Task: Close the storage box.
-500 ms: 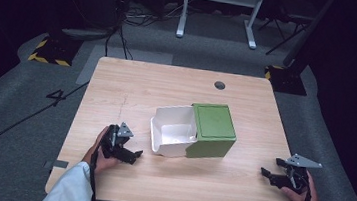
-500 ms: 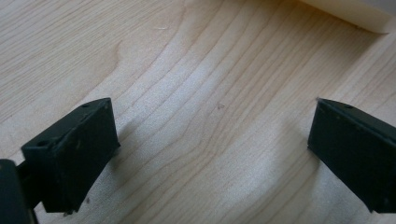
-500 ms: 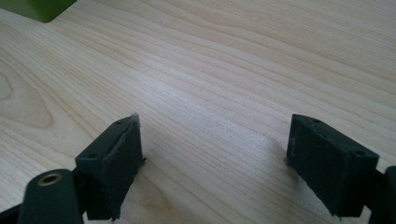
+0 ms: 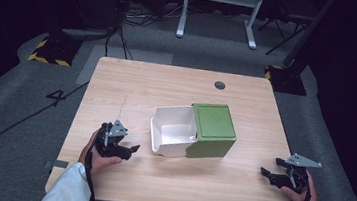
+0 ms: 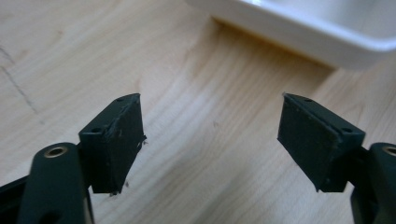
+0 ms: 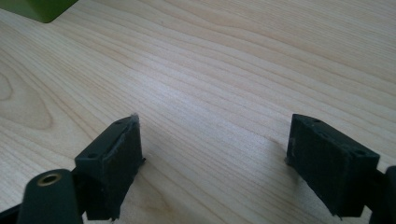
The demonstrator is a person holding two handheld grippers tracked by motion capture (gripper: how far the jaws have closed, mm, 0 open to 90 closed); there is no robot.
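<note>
Unmoved white tray [image 4: 172,130] against green box [image 4: 213,129]

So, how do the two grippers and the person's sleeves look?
Both grippers, left and right, are black, each topped by a grey three-cornered plate, with a black cable trailing back. Their flat black pads look scuffed. The sleeves are white.

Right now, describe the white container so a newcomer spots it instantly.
Start at the wooden table, the light surface in the dark room. At its centre sits a green box; the white container touches that box's left side. It is open-topped, glossy and empty.
</note>
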